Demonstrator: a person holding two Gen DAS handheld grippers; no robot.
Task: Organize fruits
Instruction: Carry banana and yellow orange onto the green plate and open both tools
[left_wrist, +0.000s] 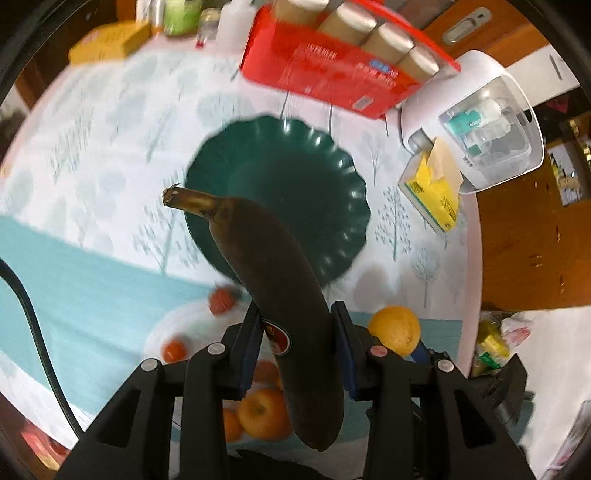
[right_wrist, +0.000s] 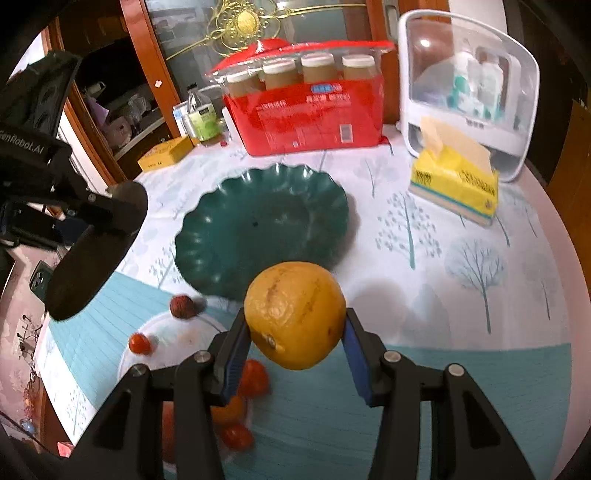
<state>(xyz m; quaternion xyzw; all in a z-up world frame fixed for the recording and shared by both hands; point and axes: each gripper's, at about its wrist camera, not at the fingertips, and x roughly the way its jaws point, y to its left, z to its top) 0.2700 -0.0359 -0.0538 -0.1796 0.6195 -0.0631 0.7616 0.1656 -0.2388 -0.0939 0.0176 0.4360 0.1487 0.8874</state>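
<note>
Fruit was held in both grippers above the table. Left gripper (left_wrist: 295, 328) clamped a dark, overripe banana (left_wrist: 275, 291) near its lower half, blue pads pressing either side, stem (left_wrist: 188, 199) pointing up and left over the rim of the green plate (left_wrist: 325, 206). Right gripper (right_wrist: 295, 339) gripped an orange (right_wrist: 295, 314) between its pads, lifted clear of the cloth (right_wrist: 461, 258), just before the plate's near edge. The plate itself lay bare. Below the grippers sat a white dish (right_wrist: 177, 332) with small red fruits (right_wrist: 140, 343) and more oranges (left_wrist: 264, 411), one red fruit (right_wrist: 182, 306) at its far rim. Behind the plate stood a red pack of jars (right_wrist: 306, 110), a yellow tissue box (right_wrist: 456, 184) and a white case (right_wrist: 469, 88).
</note>
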